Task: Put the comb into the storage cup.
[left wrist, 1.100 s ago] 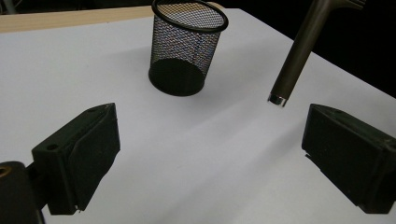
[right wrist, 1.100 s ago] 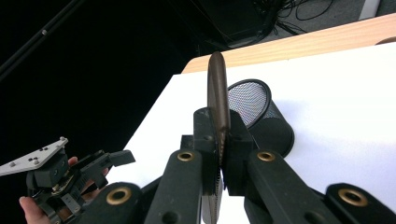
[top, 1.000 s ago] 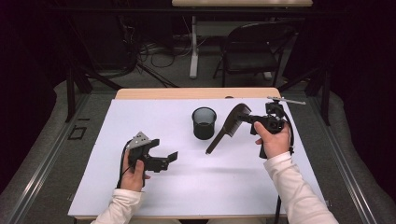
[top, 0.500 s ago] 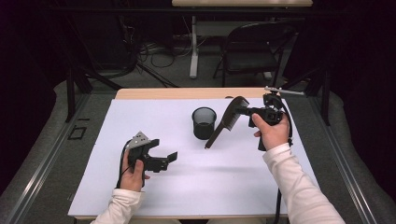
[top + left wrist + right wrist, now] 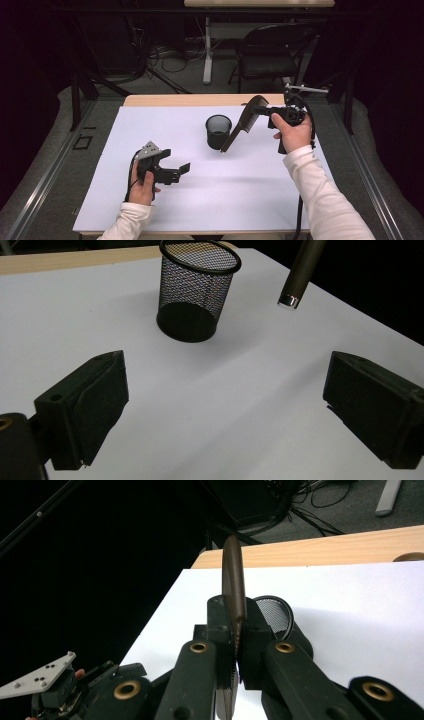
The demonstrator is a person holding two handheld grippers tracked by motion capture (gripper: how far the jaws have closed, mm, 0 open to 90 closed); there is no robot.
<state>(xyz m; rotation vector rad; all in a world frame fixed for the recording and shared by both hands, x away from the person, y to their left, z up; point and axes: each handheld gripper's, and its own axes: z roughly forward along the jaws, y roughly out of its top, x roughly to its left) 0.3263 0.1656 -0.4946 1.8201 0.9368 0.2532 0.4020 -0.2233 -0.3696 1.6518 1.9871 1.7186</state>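
Note:
A dark comb (image 5: 243, 124) hangs slanted in the air, its toothed head clamped in my right gripper (image 5: 265, 111), which is shut on it. The comb's handle points down to the left and ends just right of a black mesh cup (image 5: 218, 131) standing upright on the white sheet. In the right gripper view the comb (image 5: 233, 587) stands edge-on between the jaws of my right gripper (image 5: 235, 652), with the cup (image 5: 274, 611) behind. My left gripper (image 5: 174, 161) rests low at the front left, open and holding nothing. From the left gripper (image 5: 225, 410), the cup (image 5: 197, 290) and the comb's handle (image 5: 300, 275) lie ahead.
A white sheet (image 5: 200, 200) covers most of the wooden table (image 5: 170, 100). A black chair (image 5: 270, 55) and cables stand on the floor beyond the far edge. The person's left hand and its gripper (image 5: 65, 687) appear low at the left of the right gripper view.
The right hand has risen a little with the comb, lifting the handle end higher off the sheet beside the cup. The left gripper has stayed put.

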